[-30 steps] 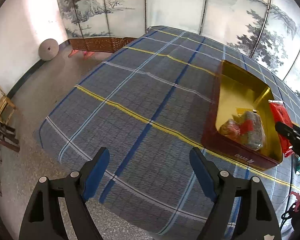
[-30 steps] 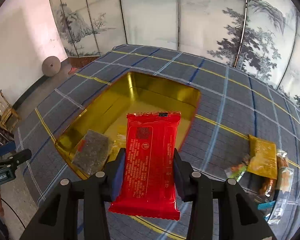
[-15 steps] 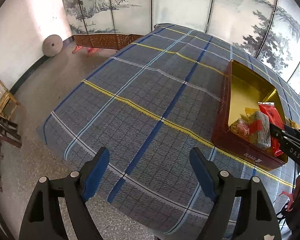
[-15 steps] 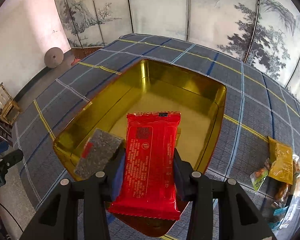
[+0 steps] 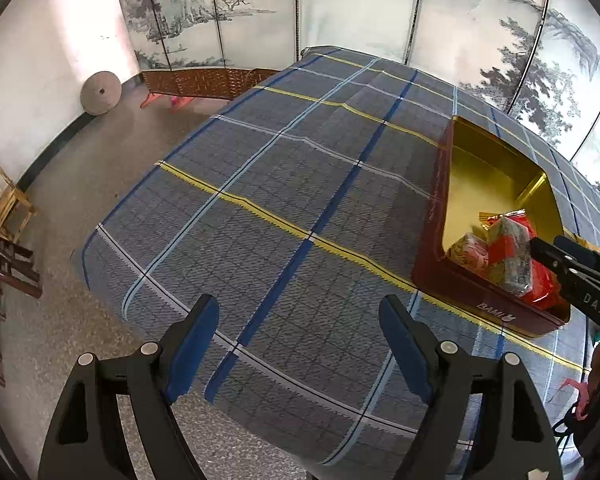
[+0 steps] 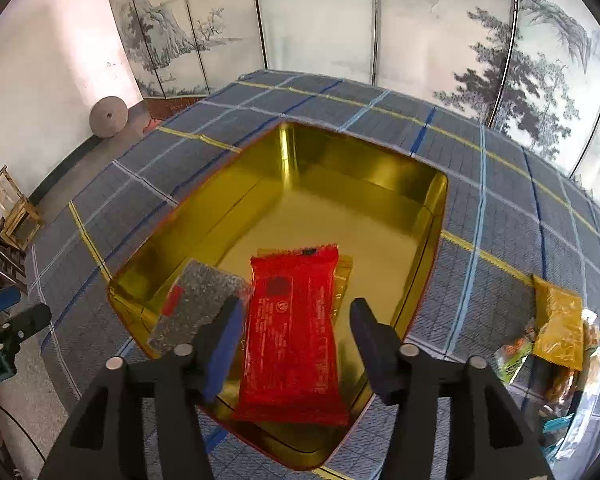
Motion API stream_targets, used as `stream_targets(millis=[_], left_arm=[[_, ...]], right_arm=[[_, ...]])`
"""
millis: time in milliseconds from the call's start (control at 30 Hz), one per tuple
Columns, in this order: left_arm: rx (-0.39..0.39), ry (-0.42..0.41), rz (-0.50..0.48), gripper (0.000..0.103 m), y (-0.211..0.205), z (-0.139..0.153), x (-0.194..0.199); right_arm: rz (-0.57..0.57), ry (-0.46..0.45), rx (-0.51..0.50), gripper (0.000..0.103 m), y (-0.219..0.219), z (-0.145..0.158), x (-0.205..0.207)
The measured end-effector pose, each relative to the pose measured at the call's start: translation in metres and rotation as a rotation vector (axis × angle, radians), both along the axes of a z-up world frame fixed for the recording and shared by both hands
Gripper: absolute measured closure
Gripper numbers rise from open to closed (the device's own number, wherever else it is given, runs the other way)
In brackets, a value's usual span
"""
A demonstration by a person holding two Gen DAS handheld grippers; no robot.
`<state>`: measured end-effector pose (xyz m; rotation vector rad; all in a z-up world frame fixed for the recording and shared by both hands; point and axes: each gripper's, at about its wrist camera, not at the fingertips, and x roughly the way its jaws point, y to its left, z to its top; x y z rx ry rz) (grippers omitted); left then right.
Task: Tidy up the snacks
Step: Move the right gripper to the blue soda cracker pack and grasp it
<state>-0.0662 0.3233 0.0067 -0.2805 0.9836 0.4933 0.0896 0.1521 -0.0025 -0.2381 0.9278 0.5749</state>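
Observation:
A red tin with a gold inside (image 6: 340,168) stands on the plaid cloth; it also shows in the left wrist view (image 5: 436,220). A red snack packet (image 6: 292,332) lies in the tin's near end, between the fingers of my right gripper (image 6: 296,332), which is open and no longer clamps it. A grey speckled packet (image 6: 198,304) leans at the tin's left wall. Loose snacks with a yellow packet (image 6: 556,324) lie on the cloth to the right. My left gripper (image 5: 300,344) is open and empty over the cloth, left of the tin.
The table's left and near edges (image 5: 112,216) drop to a speckled floor. A painted folding screen (image 6: 380,20) stands behind the table. Wooden chairs (image 5: 4,208) stand at the far left.
My right gripper has moved over the tin, lowered, and opened. The red packet has dropped from its fingers into the tin. My left gripper has drifted slightly away.

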Motion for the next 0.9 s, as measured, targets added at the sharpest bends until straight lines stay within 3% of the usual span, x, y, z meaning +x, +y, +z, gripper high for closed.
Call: stream_targets(millis=[300, 533, 667, 900], left_arm=[[0.005, -0.014, -0.066, 0.024, -0.027, 0.007, 0.016], [0.021, -0.025, -0.139, 0.024, -0.059, 0.015, 0.033], [0.029, -0.027, -0.186, 0.024, -0.08, 0.018, 0.044], [0.042, -0.025, -0.287, 0.024, -0.126, 0.021, 0.069]], right_arm=[[-0.078, -0.028, 0.048, 0.044, -0.058, 0.018, 0.0], [-0.26, -0.067, 0.025, 0.044, -0.148, 0.024, 0.017], [-0.393, -0.062, 0.008, 0.044, -0.208, 0.018, 0.029], [-0.502, -0.025, -0.029, 0.044, -0.269, -0.005, 0.034]])
